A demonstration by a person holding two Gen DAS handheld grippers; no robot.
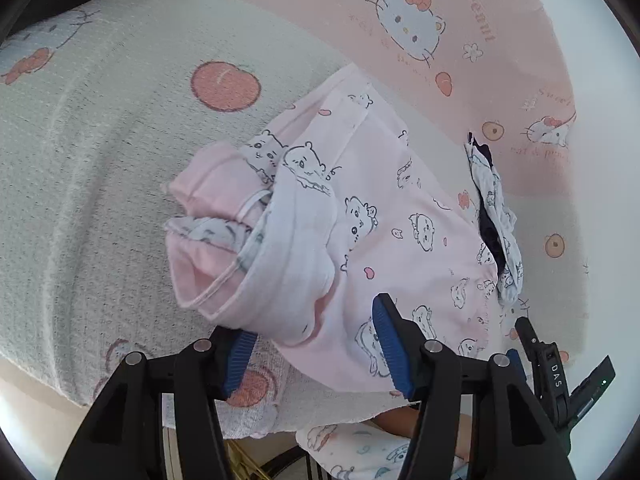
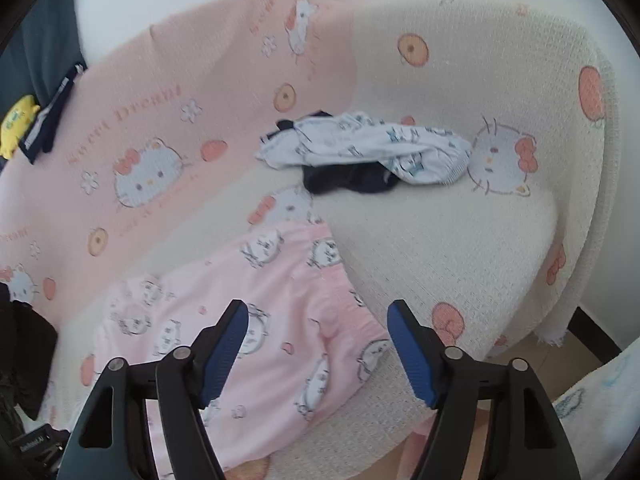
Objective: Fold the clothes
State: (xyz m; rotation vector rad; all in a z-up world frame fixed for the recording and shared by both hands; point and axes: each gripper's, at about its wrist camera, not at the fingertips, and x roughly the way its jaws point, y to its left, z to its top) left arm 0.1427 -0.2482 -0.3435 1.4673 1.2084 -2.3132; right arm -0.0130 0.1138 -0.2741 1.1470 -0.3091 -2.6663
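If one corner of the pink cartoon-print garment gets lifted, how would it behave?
The pink cartoon-print cotton garment would probably go limp and drape, since its sleeve end already lies bunched in soft folds. It looks thin, so likely light. The woven cat-print sofa cover is textured, so dragging may wrinkle the garment rather than slide it.

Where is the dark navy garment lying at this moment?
In the right wrist view the dark navy garment lies on the cream blanket, partly under the white printed garment, beyond the pink printed garment.

Left gripper [image 1: 316,344] and right gripper [image 2: 318,352] gape (both empty), angled downward.
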